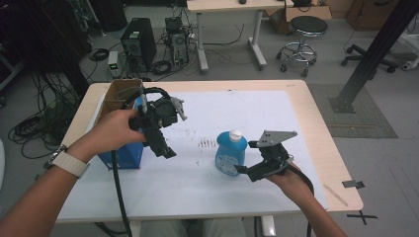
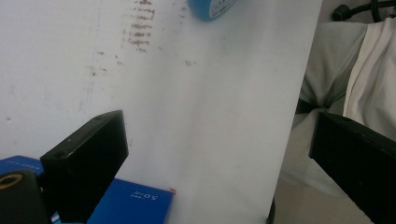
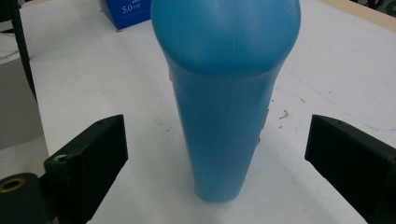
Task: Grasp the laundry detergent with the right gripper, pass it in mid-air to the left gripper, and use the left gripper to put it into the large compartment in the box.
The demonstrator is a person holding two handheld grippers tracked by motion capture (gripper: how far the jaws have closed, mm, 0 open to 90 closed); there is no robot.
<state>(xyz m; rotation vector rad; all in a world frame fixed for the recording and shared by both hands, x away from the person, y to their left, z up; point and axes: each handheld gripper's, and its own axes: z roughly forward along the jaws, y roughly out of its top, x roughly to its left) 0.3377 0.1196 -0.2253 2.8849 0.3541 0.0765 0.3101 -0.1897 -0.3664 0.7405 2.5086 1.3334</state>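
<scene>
Right gripper [image 1: 243, 170] open at the blue bottle [image 1: 230, 153]; left gripper [image 1: 167, 150] open over the blue box [image 1: 123, 155].

In the right gripper view we see the bottle [image 3: 224, 93] upright between wide jaws, untouched by either; its cap is cut off by the top edge, though the high view shows it white. In the left gripper view the jaws stand wide over bare sheet, the bottle [image 2: 210, 8] clipped at the top edge and the box [image 2: 128, 207] cut off at lower left, its print too small to read. The white sheet [image 1: 207, 118], stained near frame centre, covers a light wooden table [image 1: 316, 113]. Behind, upper frame: grey floor, cables, one desk [image 1: 227, 6], one stool [image 1: 304, 29], two computer towers [image 1: 139, 43]. We count one bottle, one blue box, one cardboard box [image 1: 118, 94], two grippers.
</scene>
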